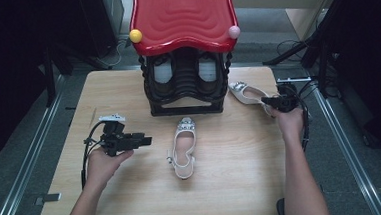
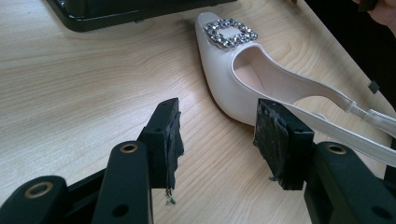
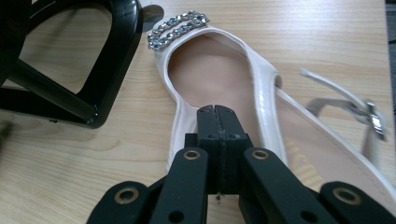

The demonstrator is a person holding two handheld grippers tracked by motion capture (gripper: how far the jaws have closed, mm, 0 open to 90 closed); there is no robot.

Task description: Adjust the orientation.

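Two white slingback shoes with rhinestone buckles lie on the wooden table. One shoe (image 1: pixel 183 148) (image 2: pixel 224 88) rests mid-table, toe toward the rack. My left gripper (image 1: pixel 146 139) (image 2: pixel 217 126) stands open just left of it, and its right pad (image 2: pixel 275 140) is close to the shoe's side, with only bare table between the jaws. The second shoe (image 1: pixel 247 93) (image 3: pixel 210 70) lies at the rack's right corner. My right gripper (image 1: pixel 268 101) (image 3: pixel 217 109) is shut and sits over this shoe's left side wall. I cannot tell whether the wall is pinched.
A black shoe rack (image 1: pixel 187 87) (image 3: pixel 112 60) (image 2: pixel 116 14) with a red wavy top (image 1: pixel 183 15) stands at the table's back middle, with a dark pair of shoes (image 1: pixel 164 71) inside. Bare wood table (image 1: pixel 233 185) stretches along the front. Dark stands and cables flank the table.
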